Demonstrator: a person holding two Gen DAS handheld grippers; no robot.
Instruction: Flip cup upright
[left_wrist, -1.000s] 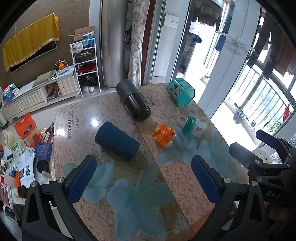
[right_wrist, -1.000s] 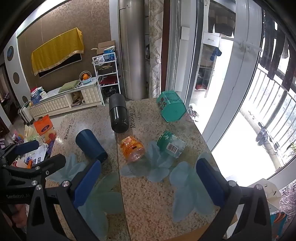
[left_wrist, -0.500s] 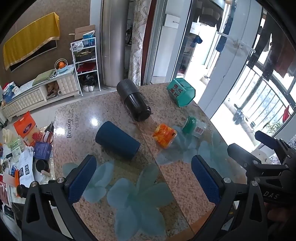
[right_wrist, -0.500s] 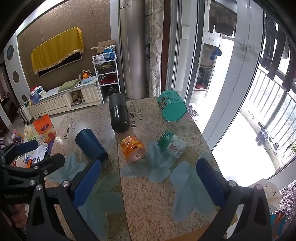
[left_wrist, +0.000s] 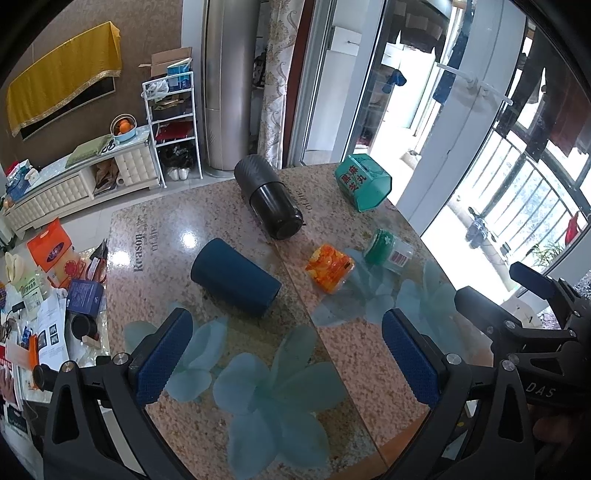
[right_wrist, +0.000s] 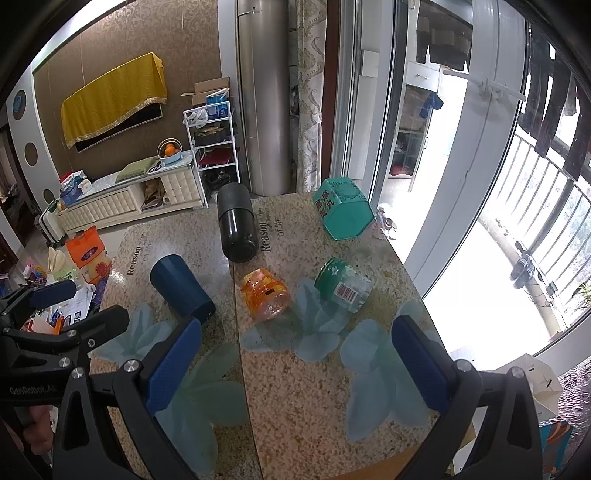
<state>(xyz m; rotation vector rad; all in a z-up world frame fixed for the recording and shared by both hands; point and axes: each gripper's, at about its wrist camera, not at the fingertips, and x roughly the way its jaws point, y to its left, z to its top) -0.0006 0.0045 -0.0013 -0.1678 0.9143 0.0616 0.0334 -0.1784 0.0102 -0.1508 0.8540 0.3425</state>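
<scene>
A dark blue cup (left_wrist: 234, 281) lies on its side on the granite table (left_wrist: 184, 221), left of the centre seam; it also shows in the right wrist view (right_wrist: 181, 291). My left gripper (left_wrist: 286, 356) is open and empty, hovering above the near table edge, short of the cup. My right gripper (right_wrist: 295, 363) is open and empty above the near right part of the table. In the right wrist view the left gripper's body (right_wrist: 55, 332) sits at the left edge.
A black cylinder (left_wrist: 267, 202) lies on its side behind the cup. An orange jar (left_wrist: 328, 267), a green-lidded clear jar (left_wrist: 388, 251) and a teal hexagonal tin (left_wrist: 364, 181) lie to the right. Floor clutter (left_wrist: 48, 288) lies left of the table.
</scene>
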